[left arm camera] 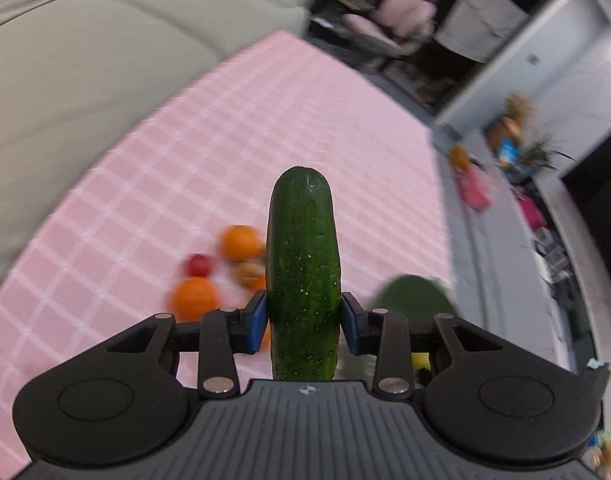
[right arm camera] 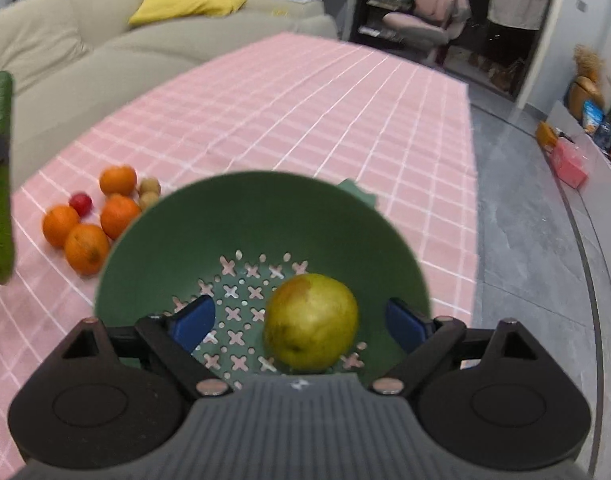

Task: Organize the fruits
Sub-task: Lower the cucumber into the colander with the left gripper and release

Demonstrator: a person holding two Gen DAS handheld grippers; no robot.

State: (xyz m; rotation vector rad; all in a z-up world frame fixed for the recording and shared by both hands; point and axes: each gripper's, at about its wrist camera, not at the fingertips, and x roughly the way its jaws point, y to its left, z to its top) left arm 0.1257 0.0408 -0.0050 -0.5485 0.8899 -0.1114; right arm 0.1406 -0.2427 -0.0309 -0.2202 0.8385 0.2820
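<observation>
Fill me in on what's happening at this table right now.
Someone is sorting produce with two handheld grippers. The left gripper is clamped on a cucumber and holds it in the air above the pink checked tablecloth. The right gripper is open over a green colander with a yellow-green pear lying in it. Four oranges, a small red fruit and two brownish fruits wait on the cloth.
</observation>
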